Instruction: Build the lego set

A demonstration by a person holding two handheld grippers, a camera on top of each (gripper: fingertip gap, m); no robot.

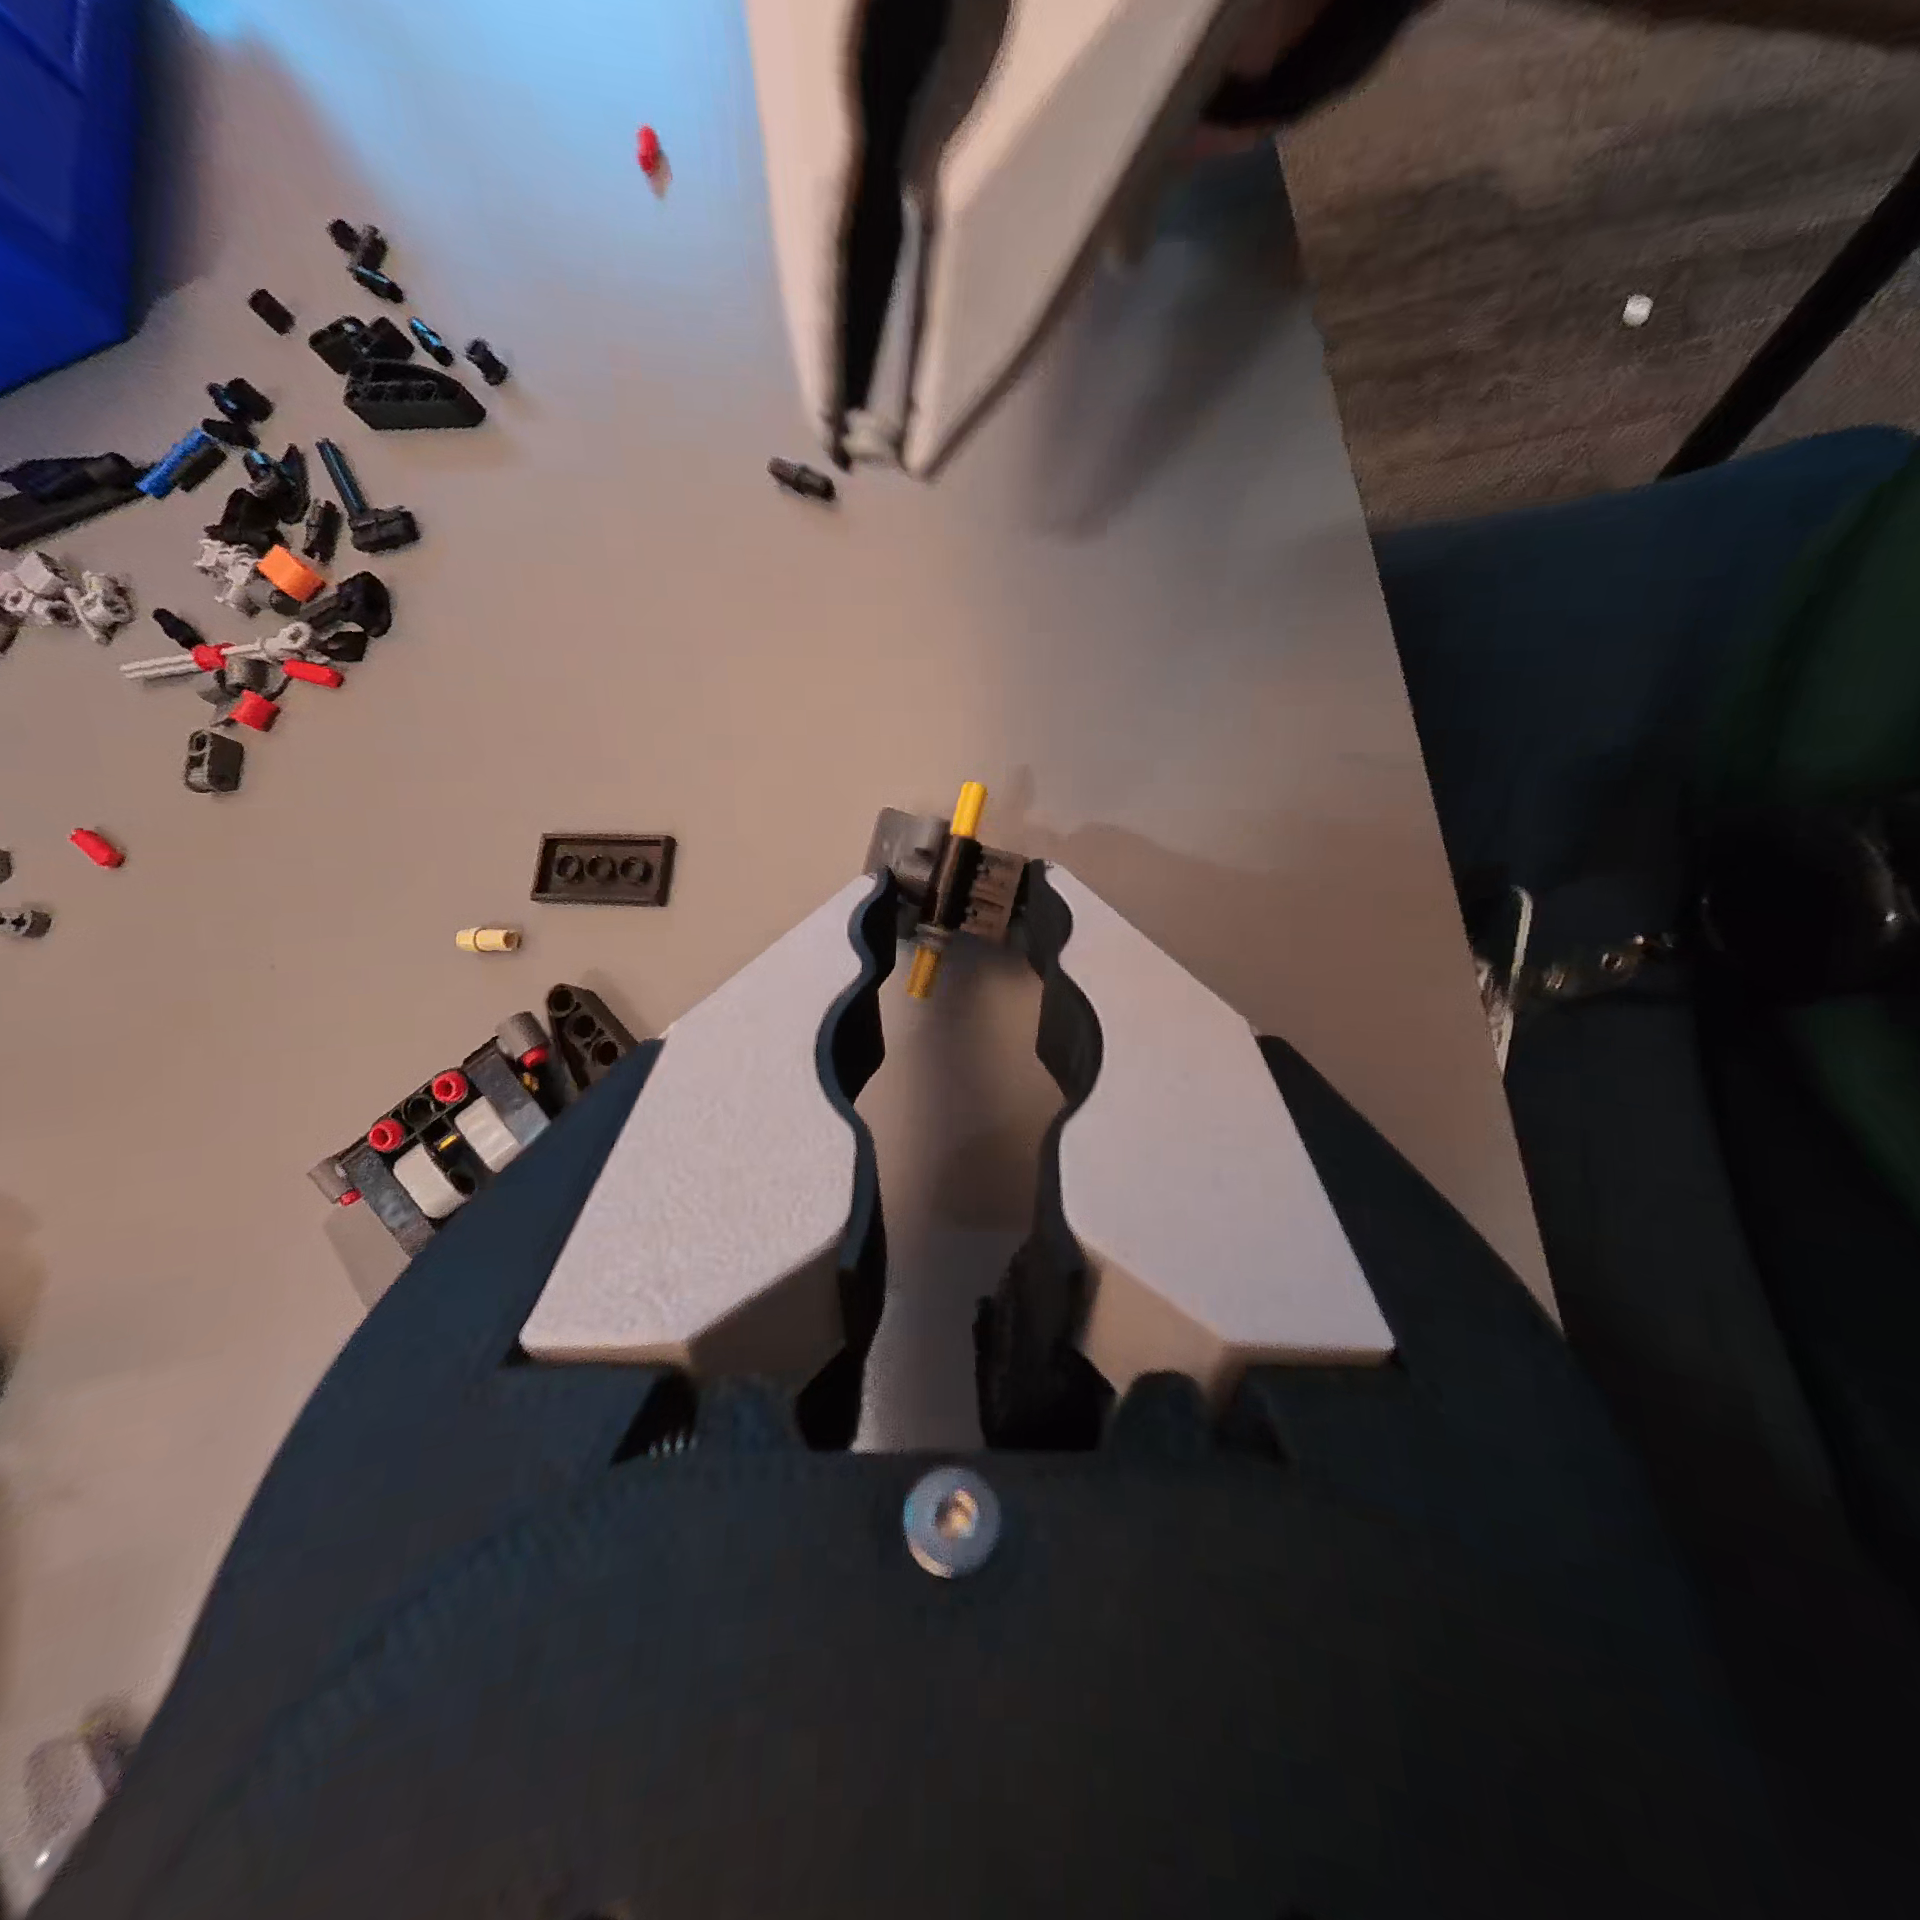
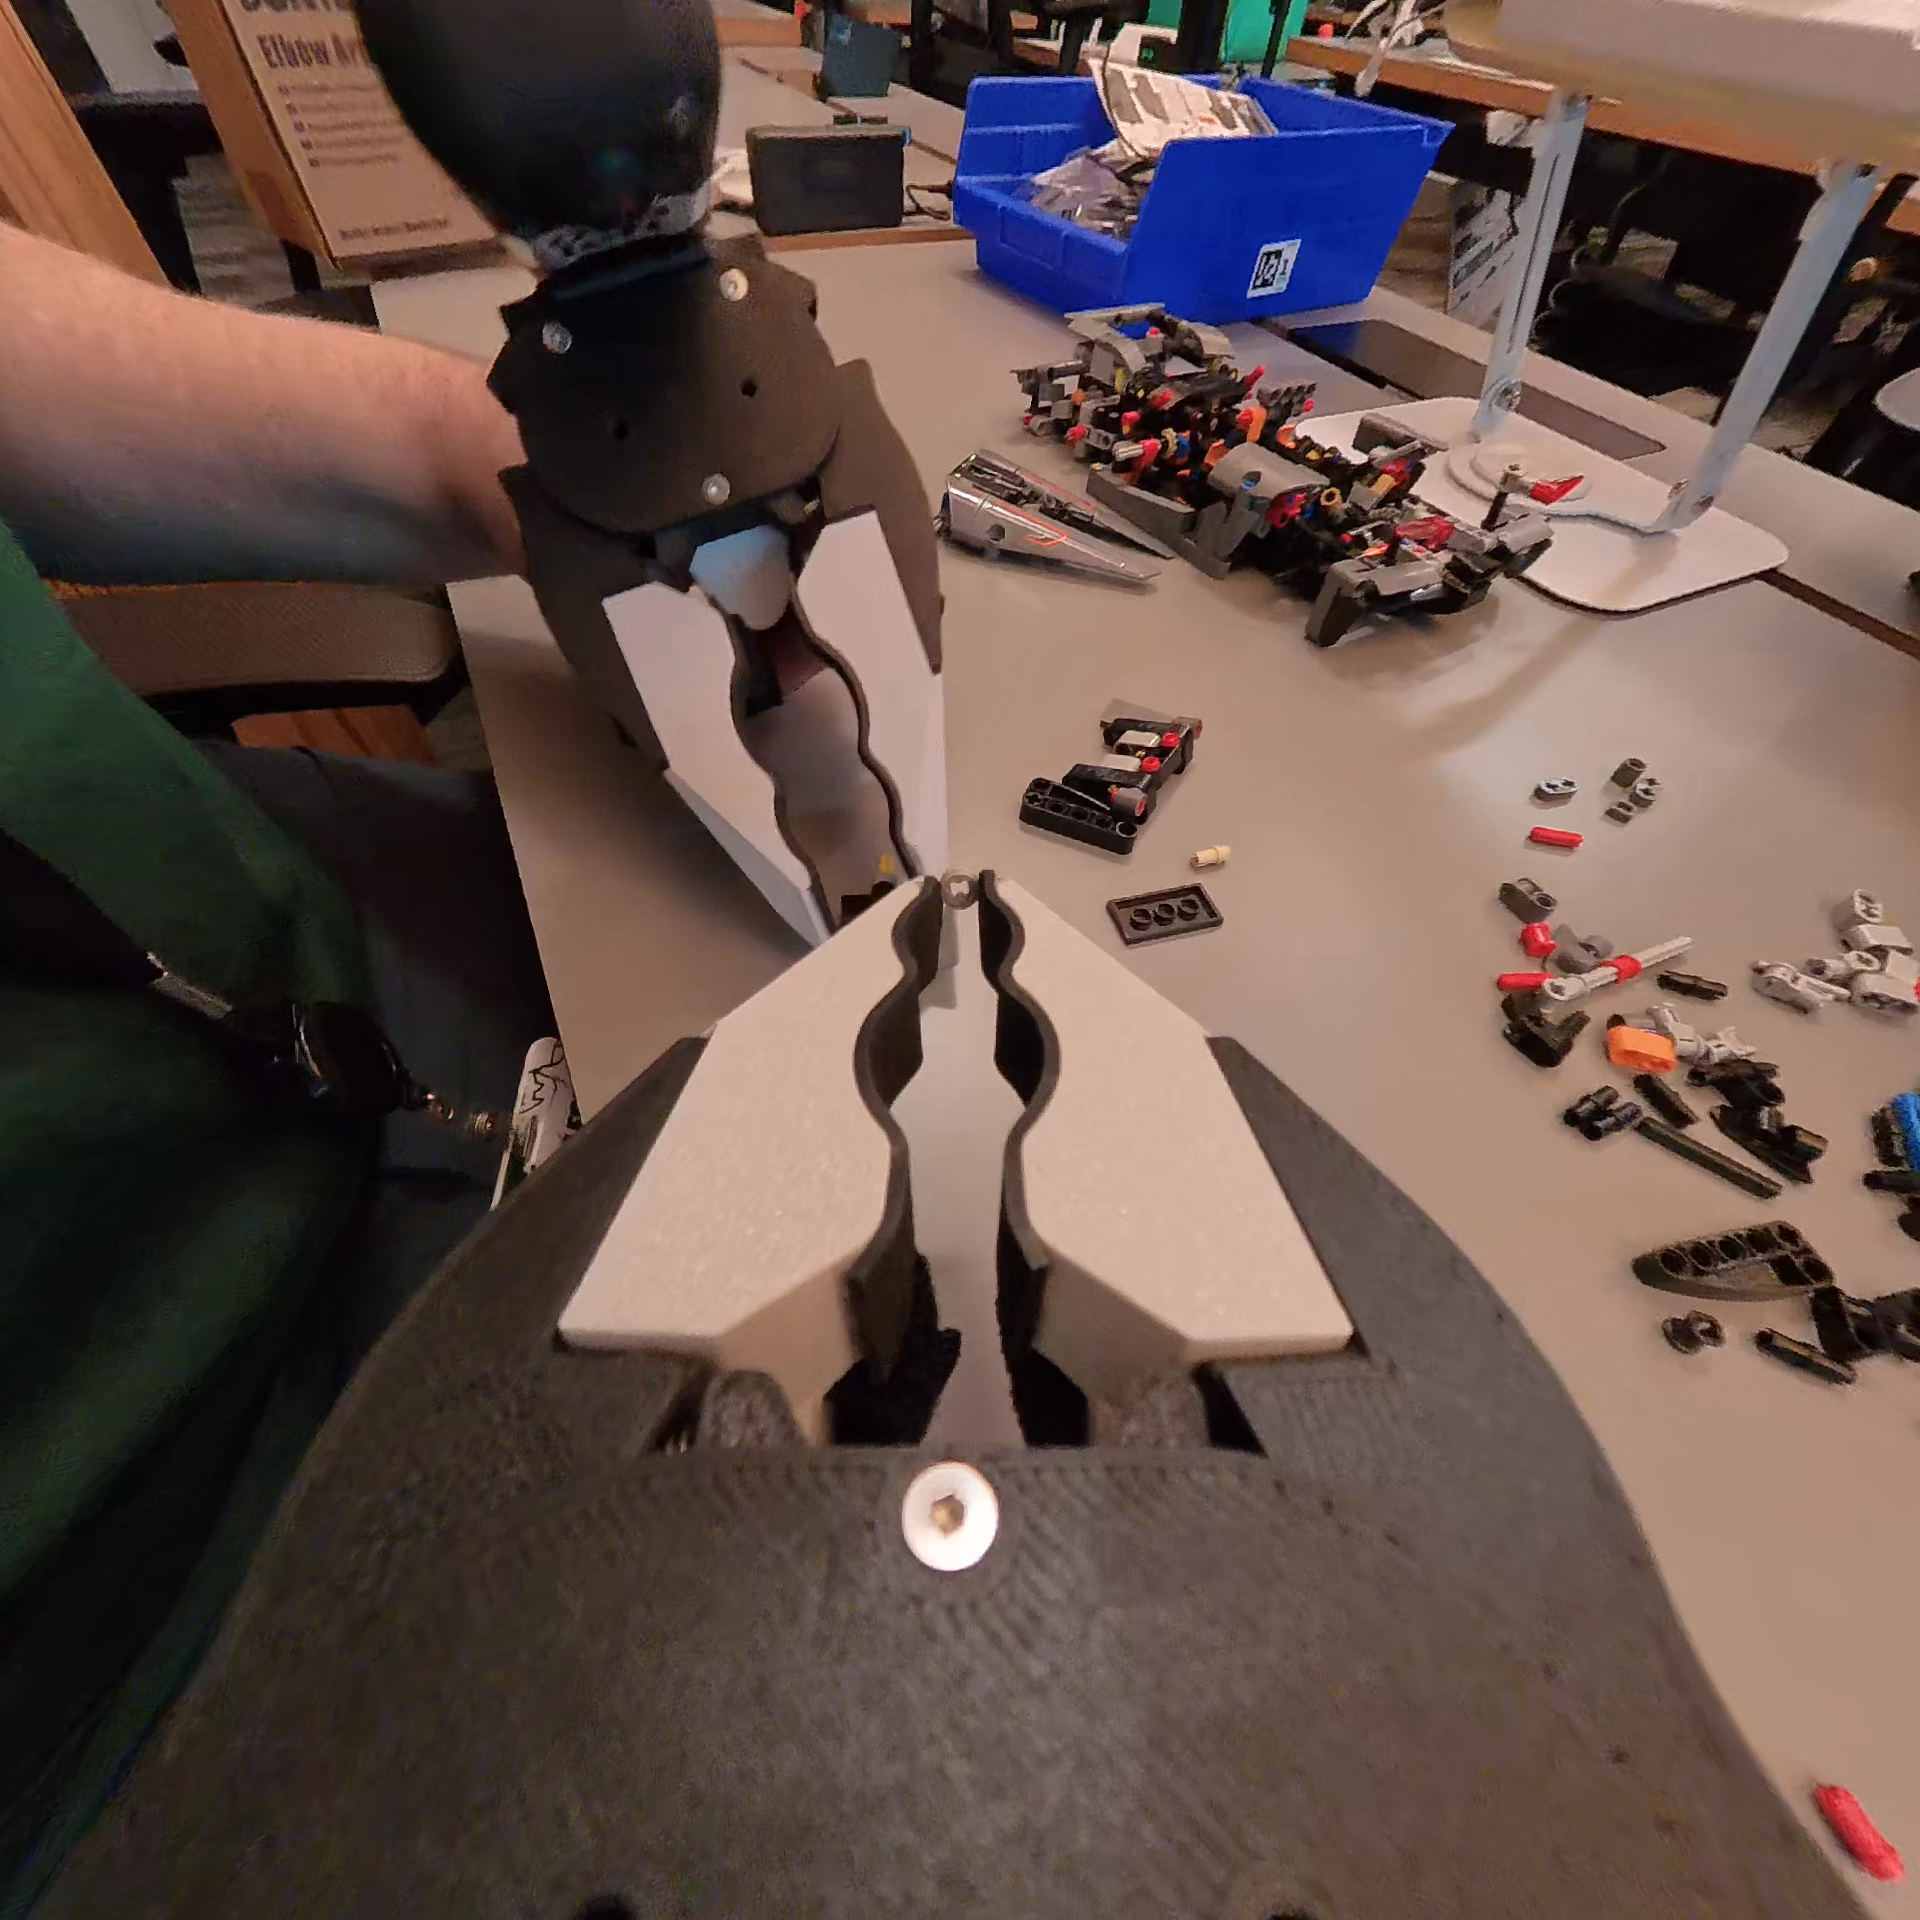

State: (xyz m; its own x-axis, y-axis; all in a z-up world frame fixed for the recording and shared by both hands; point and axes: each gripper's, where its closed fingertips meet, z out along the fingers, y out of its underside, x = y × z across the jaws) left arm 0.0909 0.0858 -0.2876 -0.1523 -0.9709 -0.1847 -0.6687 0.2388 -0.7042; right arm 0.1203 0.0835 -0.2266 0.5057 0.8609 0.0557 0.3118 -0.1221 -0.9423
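My left gripper (image 1: 961,899) is shut on a small assembly (image 1: 951,883), a grey block with a black toothed piece on a yellow axle (image 1: 968,805), held just above the grey table (image 1: 727,644). My right gripper (image 2: 958,883) is shut on a small grey ring piece (image 2: 958,890) at its fingertips. In the right wrist view the left gripper (image 2: 873,894) is directly beyond my right tips, nearly touching. In the left wrist view the right gripper (image 1: 873,442) is blurred and farther off, with the grey piece (image 1: 868,428) at its tip.
A half-built dark car model (image 2: 1278,478) and a blue bin (image 2: 1195,187) stand at the back. A small sub-assembly (image 2: 1122,774), a black three-hole plate (image 2: 1164,914), a tan pin (image 2: 1210,856) and scattered loose parts (image 2: 1714,1060) lie to the right. The table edge (image 1: 1392,665) is close. Across from one pair of fingers to the other is roughly 7 centimeters.
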